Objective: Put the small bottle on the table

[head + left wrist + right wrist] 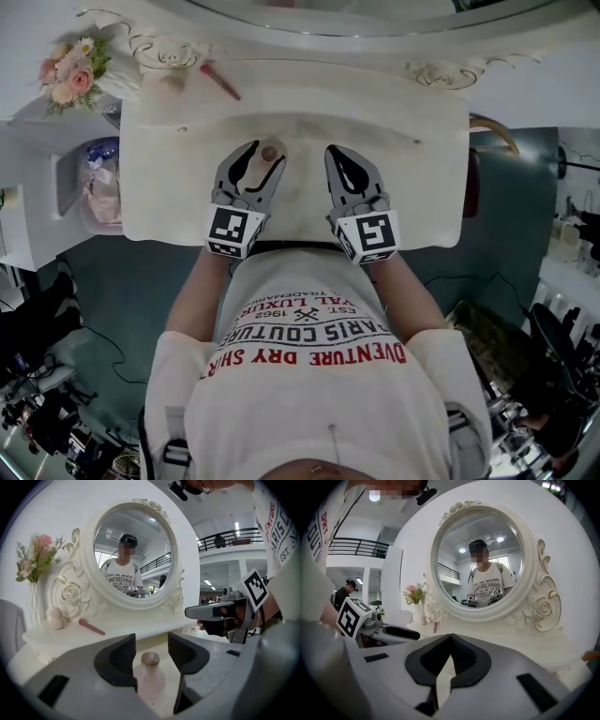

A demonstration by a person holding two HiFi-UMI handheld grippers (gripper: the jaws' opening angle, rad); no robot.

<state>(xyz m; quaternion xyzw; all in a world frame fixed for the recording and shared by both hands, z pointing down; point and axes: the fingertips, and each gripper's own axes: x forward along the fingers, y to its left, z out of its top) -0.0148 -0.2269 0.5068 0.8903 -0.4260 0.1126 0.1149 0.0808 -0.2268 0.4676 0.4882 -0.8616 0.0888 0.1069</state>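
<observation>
The small pink glass bottle (269, 153) (150, 677) with a round brownish cap stands upright on the cream dressing table (178, 187). My left gripper (266, 156) (151, 645) is open around it, one jaw on each side of the neck, with a visible gap on the right side. My right gripper (337, 152) (450, 638) lies beside it to the right, shut, its jaw tips meeting with nothing between them. Both grippers rest low over the table's front half.
A raised back shelf carries a pink brush (220, 82) (91, 626) and a pale egg-shaped sponge (56, 618). A flower vase (70, 70) stands at the back left. The round mirror (133, 550) rises behind. A side shelf with a bag (98, 183) sits left of the table.
</observation>
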